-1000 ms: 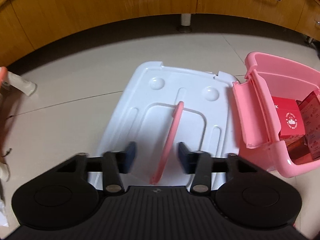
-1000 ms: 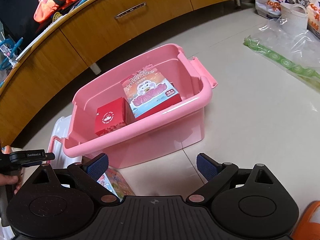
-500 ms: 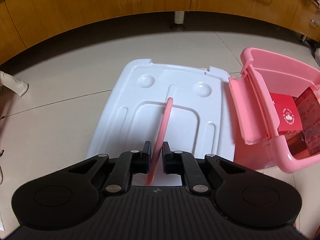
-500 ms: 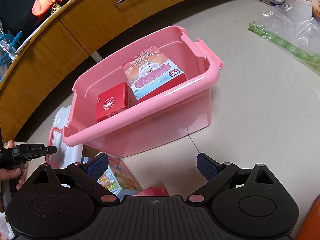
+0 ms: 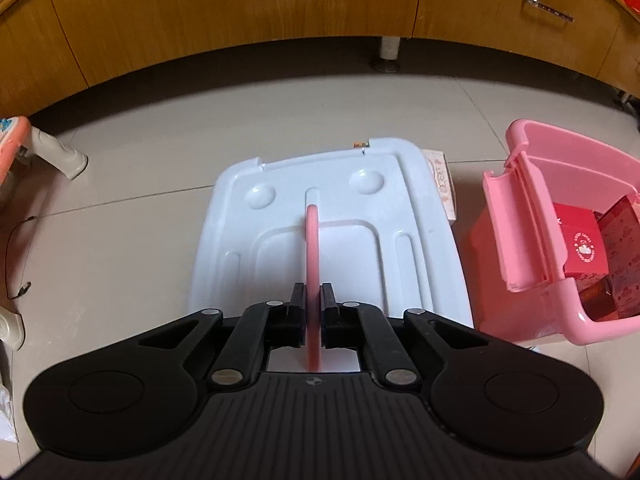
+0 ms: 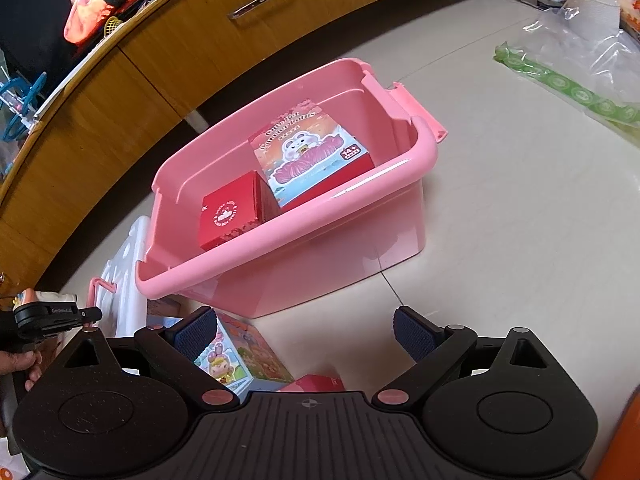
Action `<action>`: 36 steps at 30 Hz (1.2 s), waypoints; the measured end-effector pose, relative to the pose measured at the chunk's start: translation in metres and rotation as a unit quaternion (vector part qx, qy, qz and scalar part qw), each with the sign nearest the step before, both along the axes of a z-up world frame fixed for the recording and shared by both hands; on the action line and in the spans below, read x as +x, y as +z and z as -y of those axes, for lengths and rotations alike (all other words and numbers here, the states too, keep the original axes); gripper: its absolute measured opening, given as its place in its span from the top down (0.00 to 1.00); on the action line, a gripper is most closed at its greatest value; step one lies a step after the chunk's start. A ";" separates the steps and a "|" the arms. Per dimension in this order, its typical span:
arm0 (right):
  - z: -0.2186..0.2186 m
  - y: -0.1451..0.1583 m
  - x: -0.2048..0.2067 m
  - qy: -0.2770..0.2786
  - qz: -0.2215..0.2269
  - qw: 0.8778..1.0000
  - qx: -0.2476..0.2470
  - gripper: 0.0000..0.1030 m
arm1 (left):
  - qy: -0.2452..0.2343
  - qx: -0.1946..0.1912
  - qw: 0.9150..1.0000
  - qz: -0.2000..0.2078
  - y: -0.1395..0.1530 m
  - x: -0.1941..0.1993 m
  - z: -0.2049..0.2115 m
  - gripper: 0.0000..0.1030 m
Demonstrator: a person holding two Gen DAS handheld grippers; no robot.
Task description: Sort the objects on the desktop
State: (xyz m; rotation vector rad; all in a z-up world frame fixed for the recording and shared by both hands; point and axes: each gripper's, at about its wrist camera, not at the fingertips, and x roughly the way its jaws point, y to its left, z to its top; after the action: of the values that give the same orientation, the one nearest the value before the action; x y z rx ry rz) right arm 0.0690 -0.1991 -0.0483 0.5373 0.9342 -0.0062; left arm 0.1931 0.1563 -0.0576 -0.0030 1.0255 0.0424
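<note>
My left gripper [image 5: 313,300] is shut on the pink handle [image 5: 312,248] of the white lid [image 5: 360,216], which is raised off the floor. A pink bin [image 6: 288,216] stands on the floor; in the left wrist view it [image 5: 560,280] is to the right of the lid. It holds a red box [image 6: 232,212] and a pink illustrated box [image 6: 308,152]. My right gripper [image 6: 304,328] is open and empty, just in front of the bin. A colourful box [image 6: 240,364] and a pink box [image 6: 316,382] lie on the floor below it.
Wooden cabinets [image 5: 240,12] run along the back. A cream box [image 5: 442,184] lies under the lid's far right edge. Plastic bags [image 6: 580,40] and a white basket [image 6: 596,0] sit at the far right. A white-legged toy [image 5: 52,152] stands at the left.
My left gripper closed on the lid's pink handle and lifted the lid, uncovering a cream box beneath. My right gripper drew back slightly from the bin, still open.
</note>
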 end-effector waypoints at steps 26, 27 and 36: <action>0.002 0.028 -0.016 -0.008 0.029 0.999 0.024 0.09 | -0.028 -0.007 0.995 0.091 0.102 -0.029 0.026 0.94; 0.004 0.029 -0.017 -0.010 0.029 0.999 0.024 0.09 | -0.034 -0.008 0.995 0.097 0.107 -0.029 0.031 0.94; 0.028 0.030 -0.026 -0.035 0.030 0.999 0.028 0.09 | -0.112 0.009 0.987 0.118 0.130 -0.025 0.095 0.94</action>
State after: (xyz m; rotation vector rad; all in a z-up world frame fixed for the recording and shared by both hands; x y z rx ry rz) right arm 0.0434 -0.2267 -0.0184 0.6181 0.8584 -0.0264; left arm 0.1680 0.0611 0.0728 0.1211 0.7832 -0.1497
